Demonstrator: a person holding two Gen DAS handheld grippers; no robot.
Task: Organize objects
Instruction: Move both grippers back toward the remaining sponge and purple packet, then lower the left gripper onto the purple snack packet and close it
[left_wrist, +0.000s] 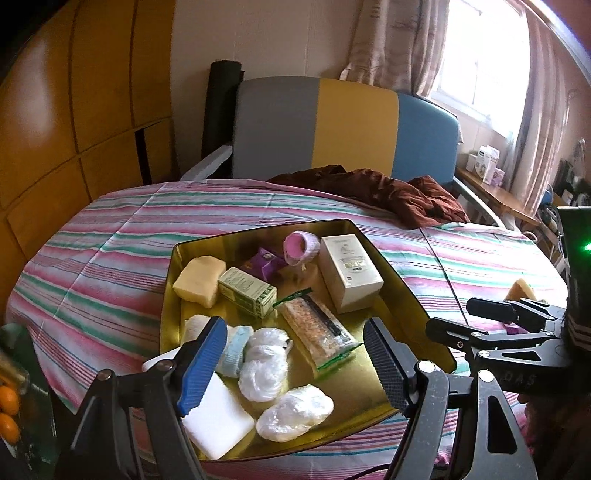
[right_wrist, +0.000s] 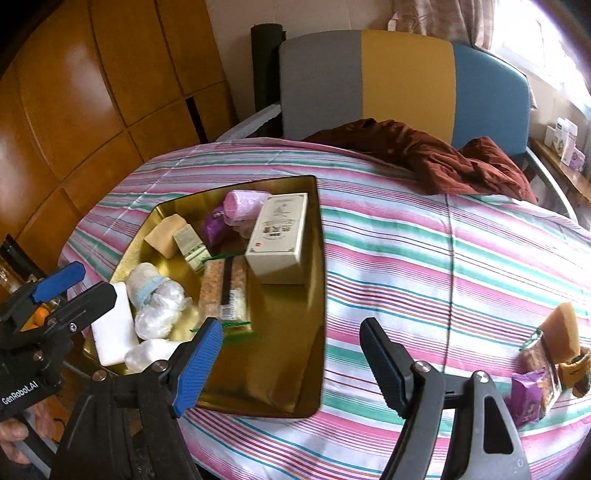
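A gold tray lies on the striped bed. It holds a white box, a green carton, a yellow sponge, a snack packet, a pink roll, white wrapped bundles and a white block. My left gripper is open and empty above the tray's near end. My right gripper is open and empty over the tray's right edge. A brown sponge, a snack packet and a purple packet lie loose on the bed at the right.
A dark red cloth lies bunched by the grey, yellow and blue headboard. Wooden cabinets stand on the left. A side shelf with small boxes stands by the window. Oranges sit at the lower left.
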